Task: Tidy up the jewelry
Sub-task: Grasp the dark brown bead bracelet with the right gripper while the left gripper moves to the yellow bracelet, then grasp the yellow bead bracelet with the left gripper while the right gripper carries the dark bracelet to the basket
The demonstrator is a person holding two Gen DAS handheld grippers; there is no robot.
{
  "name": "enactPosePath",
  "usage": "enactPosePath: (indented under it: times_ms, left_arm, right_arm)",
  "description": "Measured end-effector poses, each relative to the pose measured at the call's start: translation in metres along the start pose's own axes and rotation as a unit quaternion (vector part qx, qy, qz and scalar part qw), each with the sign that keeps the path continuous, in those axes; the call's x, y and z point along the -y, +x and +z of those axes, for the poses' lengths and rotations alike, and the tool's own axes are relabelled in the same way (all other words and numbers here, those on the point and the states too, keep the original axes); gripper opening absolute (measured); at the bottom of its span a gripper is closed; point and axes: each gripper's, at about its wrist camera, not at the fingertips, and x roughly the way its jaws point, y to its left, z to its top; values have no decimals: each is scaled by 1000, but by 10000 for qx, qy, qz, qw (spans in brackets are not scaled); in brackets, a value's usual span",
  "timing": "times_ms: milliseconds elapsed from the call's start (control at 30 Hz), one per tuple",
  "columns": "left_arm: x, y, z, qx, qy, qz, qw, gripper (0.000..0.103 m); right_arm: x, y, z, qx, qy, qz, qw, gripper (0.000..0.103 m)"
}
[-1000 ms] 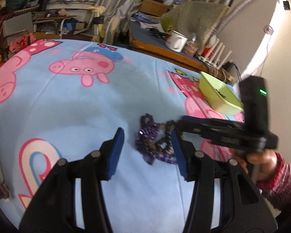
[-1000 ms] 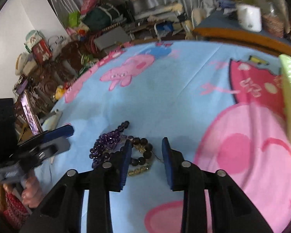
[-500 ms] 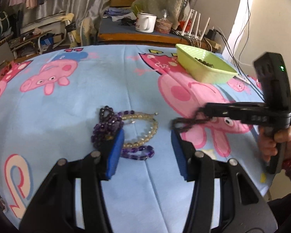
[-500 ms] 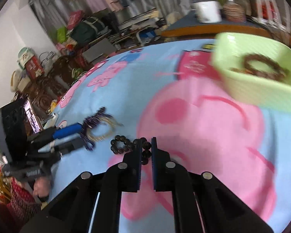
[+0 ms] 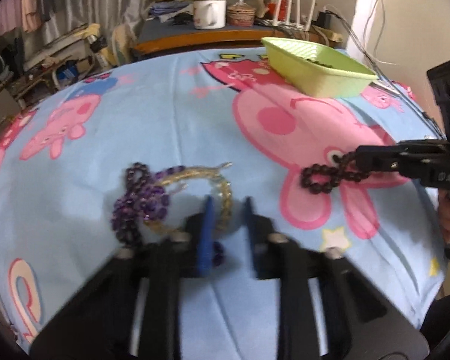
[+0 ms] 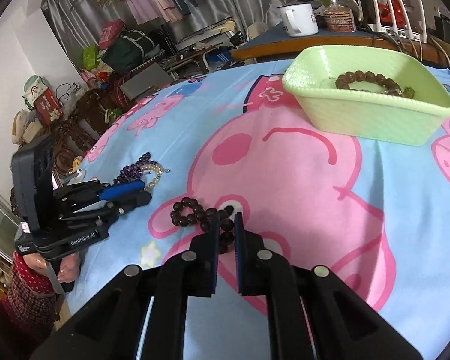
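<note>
On the cartoon-pig sheet lie a yellow bead bracelet (image 5: 195, 171) and a tangled purple bead bracelet (image 5: 141, 204). My left gripper (image 5: 228, 202) is over the yellow bracelet. Its jaws are closing, one strand runs between the blue pads and a gap still shows. From the right wrist view the left gripper (image 6: 144, 195) sits beside the purple bracelet (image 6: 132, 171) and the yellow bracelet (image 6: 154, 177). My right gripper (image 6: 226, 225) is shut on a dark bead bracelet (image 6: 189, 210), which dangles from its tips (image 5: 324, 177) over the sheet. The green tray (image 6: 360, 117) holds a brown bracelet (image 6: 366, 78).
The green tray (image 5: 315, 72) stands at the far right of the bed. Behind it is a desk with a white mug (image 5: 210, 13), a wicker jar (image 5: 241, 15) and a router. Bags and boxes crowd the floor at left (image 6: 120, 48). A hand in a red sleeve (image 6: 45, 273) holds the left gripper.
My right gripper shut on the dark bracelet and carried it right, away from the pile. My left gripper shifted onto the yellow bracelet and its jaws have narrowed.
</note>
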Motion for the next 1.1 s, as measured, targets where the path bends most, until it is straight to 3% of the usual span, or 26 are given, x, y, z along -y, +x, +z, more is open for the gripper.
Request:
enactPosePath:
  times_ms: [133,233,367,567,667,833,867,900,967,1100]
  left_arm:
    - [-3,-2,-1,-25,-248,-345,9991,7]
    - [6,-12,-10,-36,-274,-1261,9916,7]
    - [23,-25,-26,-181,-121,-2058,9783,7]
    - [-7,-51,-37,135,-564,-1759,9827,7]
    - [-17,-54,-39,141,-701,-1513,9859,8]
    - [-24,-53,-40,86,-856,-1490,9851,9]
    - [-21,-51,-39,41,-871,-1481,9851,20]
    - [-18,-50,-39,23,-883,-1439,9856,40]
    - [-15,-50,-39,91,-895,-1234,9883,60]
    - [-6,-39,-39,-27,-767,-968,9923,59]
  right_arm:
    - [2,-1,-2,-12,53,62,10000,0]
    - [5,-2,-4,-4,78,105,9999,0]
    - [3,-3,-6,18,19,125,9999,0]
    - [6,-2,-4,15,51,182,9998,0]
    - [4,-2,-5,18,33,179,9998,0]
    - [4,-2,-6,8,64,211,9998,0]
    - [2,-2,-7,12,28,198,9998,0]
    - [3,-3,-6,17,-11,169,9999,0]
    - [0,-3,-7,26,-120,80,9999,0]
    - [-4,-3,-9,19,-305,38,9995,0]
